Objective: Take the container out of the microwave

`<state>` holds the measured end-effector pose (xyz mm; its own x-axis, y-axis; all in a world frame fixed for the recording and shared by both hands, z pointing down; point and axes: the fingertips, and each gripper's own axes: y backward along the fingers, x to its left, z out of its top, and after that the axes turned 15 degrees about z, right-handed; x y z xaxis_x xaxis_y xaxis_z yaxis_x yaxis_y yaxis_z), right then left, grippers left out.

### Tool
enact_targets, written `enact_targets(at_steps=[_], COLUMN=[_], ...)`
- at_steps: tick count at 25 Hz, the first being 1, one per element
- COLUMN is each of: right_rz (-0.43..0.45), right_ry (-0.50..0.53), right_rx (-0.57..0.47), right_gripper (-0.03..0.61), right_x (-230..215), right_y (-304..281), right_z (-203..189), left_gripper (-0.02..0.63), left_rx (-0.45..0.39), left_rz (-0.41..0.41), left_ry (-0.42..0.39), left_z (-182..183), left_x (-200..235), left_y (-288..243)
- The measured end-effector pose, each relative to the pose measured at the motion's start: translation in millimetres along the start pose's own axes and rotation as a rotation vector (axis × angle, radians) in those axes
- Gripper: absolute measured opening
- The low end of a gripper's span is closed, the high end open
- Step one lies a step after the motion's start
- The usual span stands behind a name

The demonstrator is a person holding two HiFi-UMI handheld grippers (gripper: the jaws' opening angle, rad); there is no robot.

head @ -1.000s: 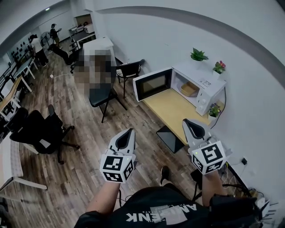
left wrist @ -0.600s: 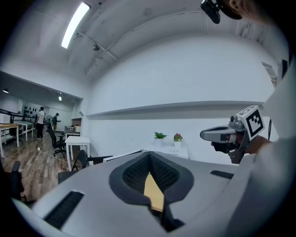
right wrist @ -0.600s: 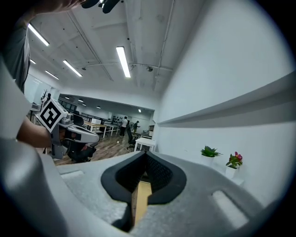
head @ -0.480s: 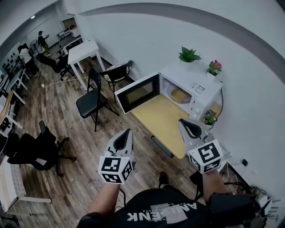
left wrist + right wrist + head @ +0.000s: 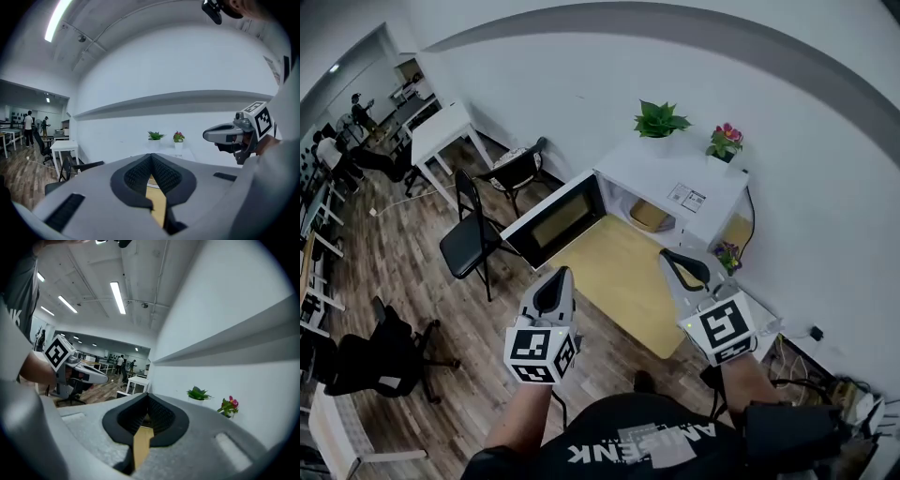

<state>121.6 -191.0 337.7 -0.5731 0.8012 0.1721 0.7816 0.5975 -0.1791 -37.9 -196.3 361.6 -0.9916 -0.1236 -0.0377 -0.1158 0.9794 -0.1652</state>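
A white microwave (image 5: 680,187) stands at the far end of a wooden table (image 5: 619,281), its door (image 5: 551,223) swung open to the left. Inside it sits a tan container (image 5: 649,216), partly hidden by the cavity's edge. My left gripper (image 5: 559,279) is shut and empty, held in the air off the table's left edge. Over the table's near right part, my right gripper (image 5: 673,261) is also shut and empty. Both point toward the microwave, well short of it. In the left gripper view the jaws (image 5: 151,157) meet; in the right gripper view they (image 5: 147,397) meet too.
A green plant (image 5: 658,120) and a pot of flowers (image 5: 725,141) stand on the microwave; another small plant (image 5: 728,255) sits beside it. Black chairs (image 5: 469,239) and a white table (image 5: 441,131) stand left. Cables lie by the wall (image 5: 825,384). People stand far off (image 5: 337,141).
The microwave and table have come closer and nearer the middle of the head view. Both grippers have moved forward toward the table, still shut and empty.
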Motion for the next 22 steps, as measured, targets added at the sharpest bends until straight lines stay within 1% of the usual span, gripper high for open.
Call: enact_targets(at_steps=[2, 4, 7, 9, 13, 18, 22], right_rz=[-0.017, -0.014, -0.016, -0.015, -0.06, -0.127, -0.2], right_ry=[0.049, 0.084, 0.054, 0.087, 0.005, 0.006, 0.009], right_rx=[0.018, 0.017, 0.01, 0.02, 0.019, 0.039, 0.07], right_gripper=[0.006, 0.006, 0.006, 0.006, 0.006, 0.006, 0.006], right_x=[-16.8, -32.9, -46.7, -51.8, -59.9, -72.7, -81.4], right_y=[-0.2, -0.8, -3.3, -4.7, -8.6, -24.6, -44.3], right_z=[-1.7, -2.9, -5.9, -4.8, -5.1, -0.4, 4.9], left_gripper=[0.002, 0.002, 0.002, 0.002, 0.002, 0.002, 0.002], left_rx=[0.004, -0.001, -0.01, -0.011, -0.018, -0.031, -0.064], left_rz=[-0.01, -0.016, -0.02, -0.023, -0.056, -0.128, -0.197], left_ry=[0.003, 0.007, 0.002, -0.003, -0.012, -0.005, 0.025], left_z=[2.1, 6.2, 11.4, 13.6, 16.9, 20.5, 29.5], left_x=[-9.6, -17.2, -20.8, -19.5, -15.4, -3.4, 17.0], left_y=[-16.5, -30.1, -43.5, -51.1, -67.7, -96.5, -119.5])
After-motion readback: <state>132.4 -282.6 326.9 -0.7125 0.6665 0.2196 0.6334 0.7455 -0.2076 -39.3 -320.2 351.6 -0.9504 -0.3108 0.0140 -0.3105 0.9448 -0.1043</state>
